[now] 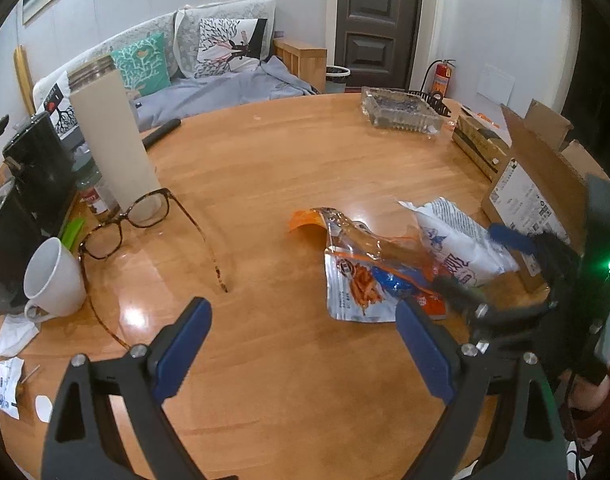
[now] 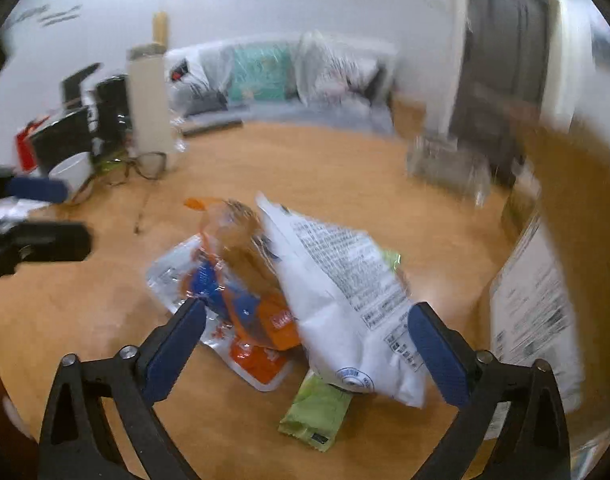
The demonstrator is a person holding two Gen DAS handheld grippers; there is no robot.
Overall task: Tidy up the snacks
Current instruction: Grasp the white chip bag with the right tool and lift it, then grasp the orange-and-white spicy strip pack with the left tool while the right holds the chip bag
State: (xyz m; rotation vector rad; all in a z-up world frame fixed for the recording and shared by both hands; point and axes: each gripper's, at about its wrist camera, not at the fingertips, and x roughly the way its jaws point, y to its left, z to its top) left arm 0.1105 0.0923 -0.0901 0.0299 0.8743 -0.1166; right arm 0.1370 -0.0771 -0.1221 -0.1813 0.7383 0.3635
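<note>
A small heap of snack packets lies on the round wooden table (image 1: 265, 152). It holds an orange and silver packet (image 1: 357, 280) (image 2: 225, 292), a white bag (image 1: 461, 240) (image 2: 345, 300) resting on it, and a green packet (image 2: 317, 412) under the white bag. My left gripper (image 1: 301, 312) is open over bare table, left of the heap, with nothing between its fingers. My right gripper (image 2: 307, 310) (image 1: 485, 268) is open and straddles the heap. The white bag lies between its blue pads, and I see no pad pressing on it. The right wrist view is blurred.
An open cardboard box (image 1: 545, 184) (image 2: 545, 280) stands right of the heap. Glasses (image 1: 137, 220), a white mug (image 1: 53, 280), a tall beige canister (image 1: 113, 144) and black boxes (image 1: 41, 168) crowd the left side. A glass tray (image 1: 401, 110) sits at the far edge.
</note>
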